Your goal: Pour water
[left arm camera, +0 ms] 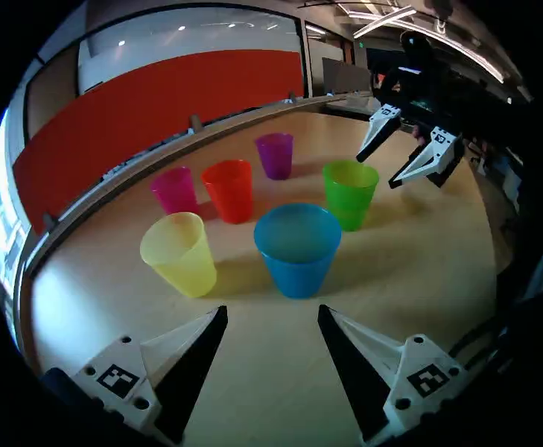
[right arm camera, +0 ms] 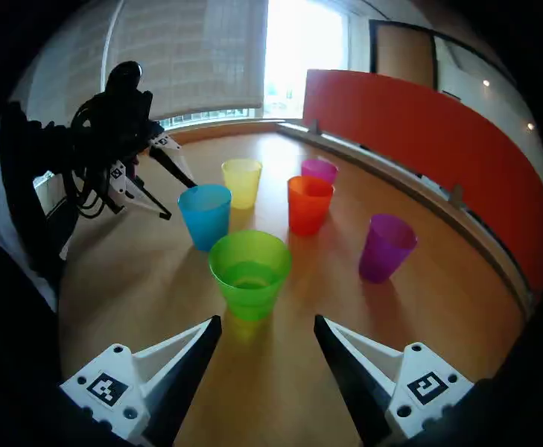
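left gripper (left arm camera: 271, 313) faces blue cup (left arm camera: 298, 249), right gripper (right arm camera: 267, 320) faces green cup (right arm camera: 250, 272) — fingers apart on both, empty. tightly packed — a careless grab may tip the orange cup (right arm camera: 308, 203) or spill.

Pale wooden tabletop (left arm camera: 420, 253) carrying six upright plastic cups, grouped close: pink cup (left arm camera: 174, 190), orange cup (left arm camera: 229, 190) and purple cup (left arm camera: 275, 155) in a row nearer one long edge; yellow cup (left arm camera: 179, 253), blue cup (left arm camera: 298, 249) and green cup (left arm camera: 350, 194) farther in.
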Demonstrator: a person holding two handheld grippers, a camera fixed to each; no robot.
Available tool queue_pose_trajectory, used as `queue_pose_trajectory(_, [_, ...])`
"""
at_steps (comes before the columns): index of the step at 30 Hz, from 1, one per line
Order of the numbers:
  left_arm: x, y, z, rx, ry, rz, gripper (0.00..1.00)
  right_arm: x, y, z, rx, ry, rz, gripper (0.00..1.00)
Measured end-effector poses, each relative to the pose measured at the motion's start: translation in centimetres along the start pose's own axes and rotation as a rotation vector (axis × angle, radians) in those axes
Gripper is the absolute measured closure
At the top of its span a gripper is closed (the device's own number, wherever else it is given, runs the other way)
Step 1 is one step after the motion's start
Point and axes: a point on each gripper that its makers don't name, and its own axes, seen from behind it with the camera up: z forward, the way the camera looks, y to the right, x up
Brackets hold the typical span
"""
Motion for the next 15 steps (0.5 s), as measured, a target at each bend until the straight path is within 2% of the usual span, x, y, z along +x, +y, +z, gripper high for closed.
queue_pose_trajectory(6, [-0.7,-0.9,-1.0,0.03,0.0,-0.049,0.1,-0.3,0.6,-1.3,-0.044,0.013,0.05,0.04])
queue_pose_trajectory(15, [-2.0,-2.8,-2.6,0.114,-0.002,-0.081,0.1,-0.8,1.7,-3.2,-0.143,0.022,0.118,0.03])
